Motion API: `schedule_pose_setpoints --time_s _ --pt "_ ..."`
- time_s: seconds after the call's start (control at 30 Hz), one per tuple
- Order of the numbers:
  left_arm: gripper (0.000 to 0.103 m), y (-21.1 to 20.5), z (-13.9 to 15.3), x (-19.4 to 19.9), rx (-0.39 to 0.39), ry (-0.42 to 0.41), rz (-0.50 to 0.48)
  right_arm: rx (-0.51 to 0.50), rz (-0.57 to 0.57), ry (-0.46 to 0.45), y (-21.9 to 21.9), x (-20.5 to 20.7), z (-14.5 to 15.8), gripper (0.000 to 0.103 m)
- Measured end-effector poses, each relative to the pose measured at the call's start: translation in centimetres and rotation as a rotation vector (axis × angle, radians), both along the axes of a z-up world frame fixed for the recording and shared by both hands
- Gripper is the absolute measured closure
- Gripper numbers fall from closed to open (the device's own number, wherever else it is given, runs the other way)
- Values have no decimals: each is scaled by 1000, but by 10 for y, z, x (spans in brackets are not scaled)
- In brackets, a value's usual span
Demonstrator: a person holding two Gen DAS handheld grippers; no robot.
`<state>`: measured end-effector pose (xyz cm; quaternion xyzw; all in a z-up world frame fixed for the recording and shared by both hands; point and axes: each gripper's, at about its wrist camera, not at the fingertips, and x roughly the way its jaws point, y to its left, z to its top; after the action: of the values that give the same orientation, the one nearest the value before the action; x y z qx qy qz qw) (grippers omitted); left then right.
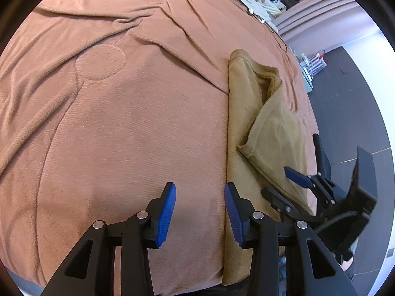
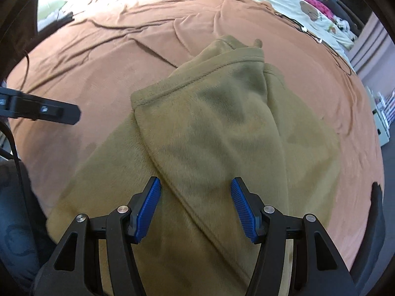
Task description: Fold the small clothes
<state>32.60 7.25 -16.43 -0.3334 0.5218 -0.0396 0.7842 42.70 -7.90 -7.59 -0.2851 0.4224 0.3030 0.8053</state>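
A big bed with a wrinkly orange blanket (image 1: 111, 123) fills the room. The left gripper (image 1: 200, 212) has jaws apart over bare blanket. The tan cloth (image 2: 209, 128) lies under the right gripper (image 2: 195, 207), whose jaws are apart too.

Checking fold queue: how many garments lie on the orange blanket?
1: a tan fleece garment, partly folded, under the right claw, beside the left claw. More may lie out of frame.
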Motion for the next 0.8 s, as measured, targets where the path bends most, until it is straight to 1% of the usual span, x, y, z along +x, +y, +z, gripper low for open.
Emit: schedule_pose_setpoints --time_s 0.13,0.2,0.23,0.27,0.3,0.33,0.4,0.5,0.63,0.8 --pt "60 -3 0 1 7 7 3 0 3 -20 10 11 -8 45" --pt "60 -3 0 2 11 10 5 19 -6 -29 9 16 -10 54" --pt "60 -3 0 2 14 12 2 35 -16 -25 8 18 -8 64" --pt "60 -5 0 4 17 12 1 51 -27 -23 5 20 -5 78" --pt "60 -6 0 5 25 13 0 66 -40 -22 4 21 -2 89" --pt "60 -7 1 4 36 14 -4 73 -58 -30 2 22 2 91" --pt "60 -12 2 7 55 16 -16 97 -85 -32 -6 25 9 92" --pt "60 -18 5 10 74 8 -36 168 -128 -17 -24 29 20 93" --pt "60 -25 5 15 85 13 -74 265 -188 15 -53 38 33 93" --pt "60 -34 7 25 92 7 -113 334 -248 30 -83 45 43 93"
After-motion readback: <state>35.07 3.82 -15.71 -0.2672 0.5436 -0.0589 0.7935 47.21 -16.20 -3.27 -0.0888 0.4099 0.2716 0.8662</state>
